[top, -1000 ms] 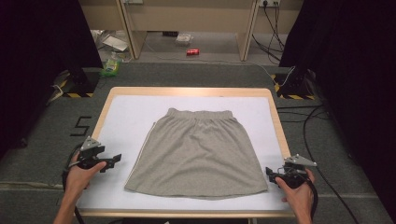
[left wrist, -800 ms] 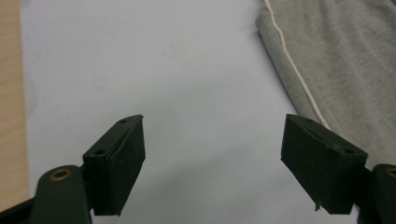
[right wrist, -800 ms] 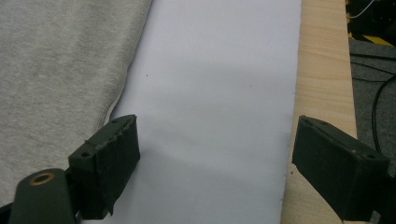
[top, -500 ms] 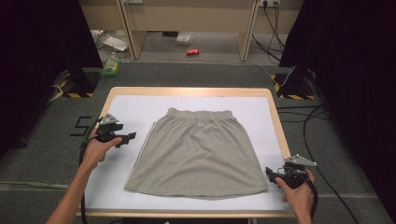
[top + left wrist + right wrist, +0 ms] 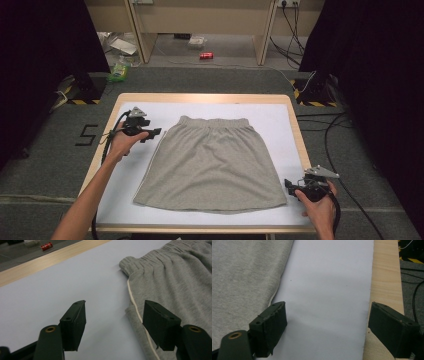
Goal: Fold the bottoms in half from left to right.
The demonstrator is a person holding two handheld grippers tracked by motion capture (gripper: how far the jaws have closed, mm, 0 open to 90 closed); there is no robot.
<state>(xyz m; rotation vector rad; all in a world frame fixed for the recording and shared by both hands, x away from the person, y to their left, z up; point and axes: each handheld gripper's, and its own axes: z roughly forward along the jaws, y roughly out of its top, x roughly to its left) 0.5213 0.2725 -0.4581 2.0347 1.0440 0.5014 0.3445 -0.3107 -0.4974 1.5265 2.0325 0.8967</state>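
Skirt lies flat, bare white mat around every edge.

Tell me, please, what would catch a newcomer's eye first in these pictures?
A grey skirt lies spread flat in the middle of the white-topped table. The left gripper, jaws apart and just closing, hovers by its waistband corner; the right gripper waits open near the hem's right corner.

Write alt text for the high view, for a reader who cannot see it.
A grey skirt lies flat on a white-topped table, waistband at the far side. The left gripper is beside the skirt's upper left edge, its jaws apart, having just been closing with nothing gripped; the right gripper sits at the lower right corner, jaws apart.
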